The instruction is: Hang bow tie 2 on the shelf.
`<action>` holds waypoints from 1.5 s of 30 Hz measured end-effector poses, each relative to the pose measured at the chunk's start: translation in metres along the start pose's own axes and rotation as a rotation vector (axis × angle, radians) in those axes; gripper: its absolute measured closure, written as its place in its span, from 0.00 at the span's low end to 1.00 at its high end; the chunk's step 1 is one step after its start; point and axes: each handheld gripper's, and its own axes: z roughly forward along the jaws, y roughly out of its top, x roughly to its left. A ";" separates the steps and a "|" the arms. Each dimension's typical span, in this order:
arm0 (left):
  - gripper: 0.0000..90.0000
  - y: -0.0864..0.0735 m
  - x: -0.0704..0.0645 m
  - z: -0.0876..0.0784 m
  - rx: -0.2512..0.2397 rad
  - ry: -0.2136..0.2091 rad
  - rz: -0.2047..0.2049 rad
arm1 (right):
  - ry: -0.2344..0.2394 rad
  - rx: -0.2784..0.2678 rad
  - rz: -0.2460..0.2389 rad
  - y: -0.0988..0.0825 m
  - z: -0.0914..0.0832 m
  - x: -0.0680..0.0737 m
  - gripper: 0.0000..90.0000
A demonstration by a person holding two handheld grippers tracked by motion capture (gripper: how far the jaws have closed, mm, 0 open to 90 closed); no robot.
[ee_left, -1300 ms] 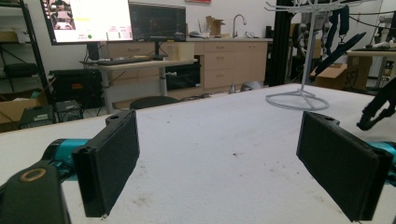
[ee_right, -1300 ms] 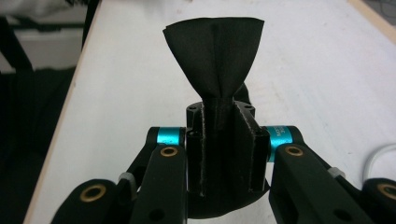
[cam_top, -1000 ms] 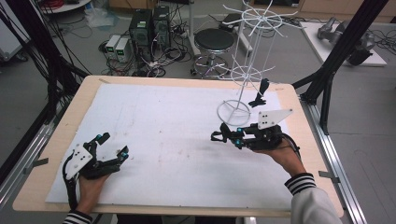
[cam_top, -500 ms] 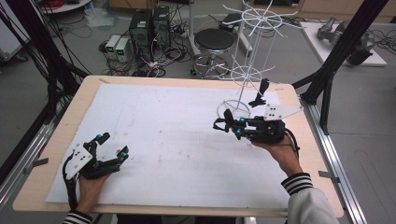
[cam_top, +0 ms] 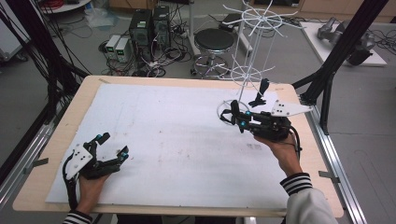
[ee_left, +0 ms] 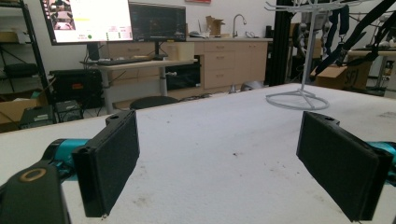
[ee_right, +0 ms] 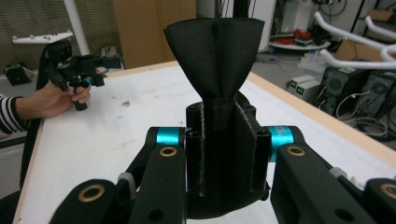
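R gripper (cam_top: 232, 113) clamps one black cloth (ee_right: 215, 51) beside wire rack (cam_top: 247, 70) near table's (cam_top: 187, 81) far-right edge; L gripper (cam_top: 111, 145) gapes empty, wide free mat ahead.

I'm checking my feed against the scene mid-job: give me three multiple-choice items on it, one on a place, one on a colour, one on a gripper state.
1. Where on the table does the white wire rack stand?
A. near its far right corner
B. at its near left corner
C. in its middle

2. What colour is the cloth piece between the right gripper's jaws?
A. white
B. black
C. red

3. How do the left gripper's jaws stand?
A. shut on a cloth
B. shut on nothing
C. open with nothing between them

Answers: 1 A, the high view shows the rack's ring base at the far right. 2 B, the right gripper view shows black fabric fanning out above the shut jaws. 3 C, the left gripper view shows the two pads wide apart over bare tabletop.
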 end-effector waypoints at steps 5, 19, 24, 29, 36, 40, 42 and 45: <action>0.15 0.000 0.000 0.000 0.000 0.000 0.000 | -0.014 -0.014 0.004 0.004 0.000 0.000 0.83; 0.15 0.000 0.000 0.000 0.003 0.000 0.001 | -0.097 -0.057 -0.003 0.020 0.003 -0.002 0.83; 0.15 0.000 0.000 0.000 0.002 -0.001 0.001 | -0.142 -0.061 -0.006 0.023 0.002 -0.003 0.83; 0.15 0.000 0.000 0.000 0.000 0.000 0.000 | -0.167 -0.073 0.002 0.024 0.002 -0.005 0.83; 0.15 0.000 0.000 0.000 0.002 -0.001 0.000 | -0.199 -0.078 0.006 0.025 0.003 -0.007 0.83; 0.15 0.000 0.000 0.000 -0.001 0.000 -0.001 | -0.216 -0.077 0.009 0.026 0.004 -0.007 0.83; 0.15 0.000 0.000 0.000 0.002 0.001 0.001 | -0.224 -0.075 0.011 0.027 0.005 -0.008 0.83; 0.15 0.000 0.000 0.000 0.000 -0.001 0.000 | -0.243 -0.077 0.012 0.028 0.006 -0.008 0.83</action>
